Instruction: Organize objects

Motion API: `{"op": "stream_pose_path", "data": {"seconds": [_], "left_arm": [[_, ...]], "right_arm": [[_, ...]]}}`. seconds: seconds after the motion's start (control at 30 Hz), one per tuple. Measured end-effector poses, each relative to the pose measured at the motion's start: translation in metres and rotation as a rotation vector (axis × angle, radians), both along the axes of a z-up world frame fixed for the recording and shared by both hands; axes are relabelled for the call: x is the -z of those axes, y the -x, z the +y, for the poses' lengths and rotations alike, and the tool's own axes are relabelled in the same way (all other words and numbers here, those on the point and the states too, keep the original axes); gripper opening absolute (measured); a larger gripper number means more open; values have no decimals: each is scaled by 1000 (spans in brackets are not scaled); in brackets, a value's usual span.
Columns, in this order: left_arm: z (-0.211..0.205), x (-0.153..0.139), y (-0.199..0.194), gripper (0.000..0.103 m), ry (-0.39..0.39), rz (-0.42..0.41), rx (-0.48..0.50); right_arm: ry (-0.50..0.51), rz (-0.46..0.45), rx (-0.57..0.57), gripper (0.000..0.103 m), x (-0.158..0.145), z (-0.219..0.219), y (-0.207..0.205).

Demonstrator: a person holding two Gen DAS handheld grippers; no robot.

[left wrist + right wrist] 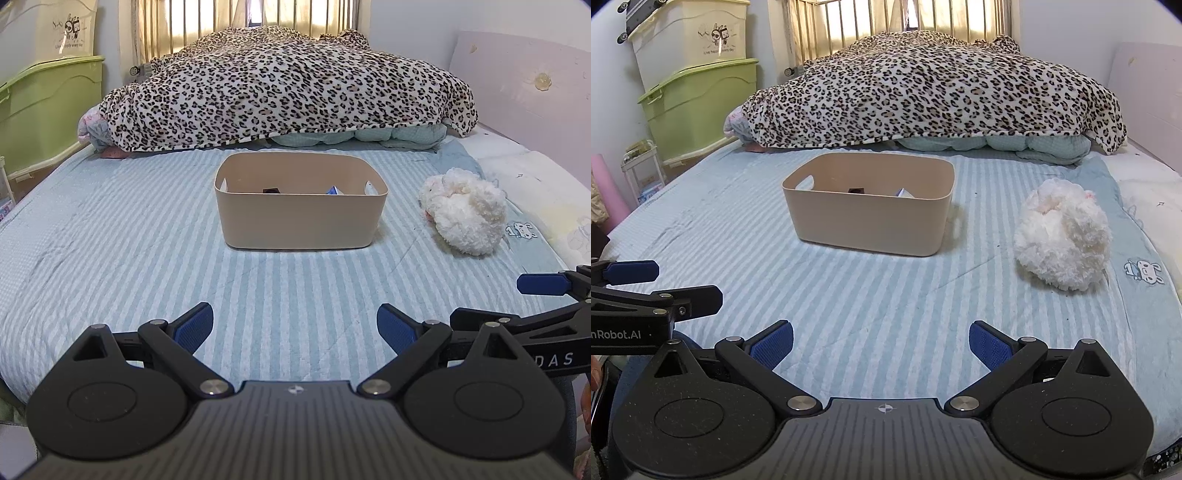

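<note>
Your right gripper (881, 345) is nearer the fluffy white toy (1062, 243), which lies on the bed (849, 295) at the right of the frame, well apart from the beige bin (868, 225) at centre. Both jaws stand apart and empty, the left gripper (294, 326) too. Close deep into the fluff. Count: one toy, one bin, at least two small items inside.

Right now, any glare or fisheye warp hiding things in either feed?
Left wrist view: window backlit and blown out, beige bin sharp, edges curved. Right wrist view: same window glare, white plush toy clear, bed edges bowed, corners vignetted.
</note>
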State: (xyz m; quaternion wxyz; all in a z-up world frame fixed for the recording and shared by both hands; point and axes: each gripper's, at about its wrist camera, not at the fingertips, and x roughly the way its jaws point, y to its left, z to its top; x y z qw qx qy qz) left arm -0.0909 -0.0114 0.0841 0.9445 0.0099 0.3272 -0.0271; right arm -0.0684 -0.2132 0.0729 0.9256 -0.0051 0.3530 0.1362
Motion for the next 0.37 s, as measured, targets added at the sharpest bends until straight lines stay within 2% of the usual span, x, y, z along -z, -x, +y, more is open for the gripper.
{"op": "stream_pose_path", "data": {"seconds": [0.37], "left_arm": [[-1, 3, -3, 96, 5, 10, 0]], "right_arm": [[0, 5, 7, 103, 2, 2, -2]]}}
